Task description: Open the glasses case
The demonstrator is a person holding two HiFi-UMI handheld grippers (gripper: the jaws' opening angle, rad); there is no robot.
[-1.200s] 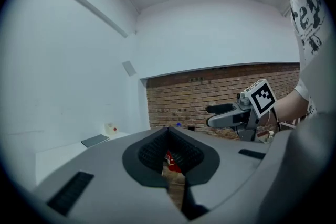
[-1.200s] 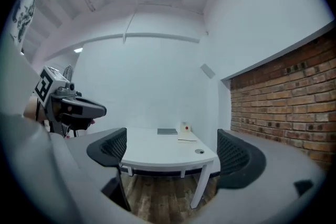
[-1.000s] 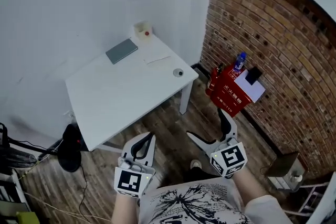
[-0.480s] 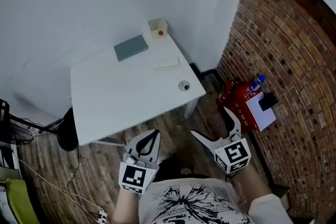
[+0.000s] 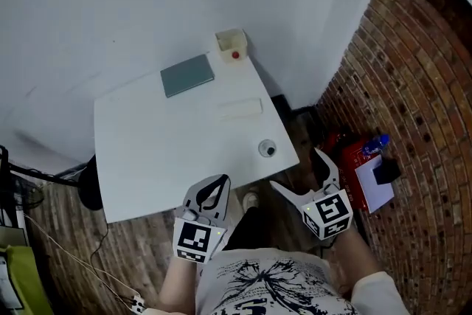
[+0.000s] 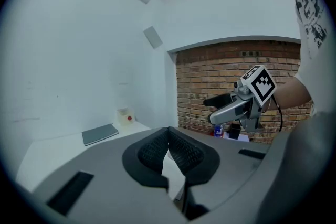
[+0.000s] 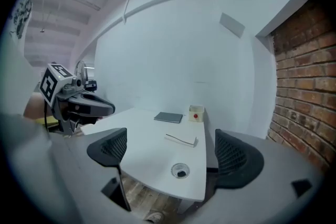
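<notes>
Table (image 5: 162,147): white, rectangular top on white legs, standing on a wood-plank floor (image 5: 81,247) with its far edge against a white wall. Lying on it, far to near: a small cream open box (image 5: 230,43) with a red dot on its front, at the far right corner; a flat grey notebook (image 5: 187,75) just left of the box and apart from it; a flat white oblong case (image 5: 240,108), shut, near the right edge. Near the front right corner, well apart from the rest, sits a small round clear dish (image 5: 267,149) with something dark in it.
</notes>
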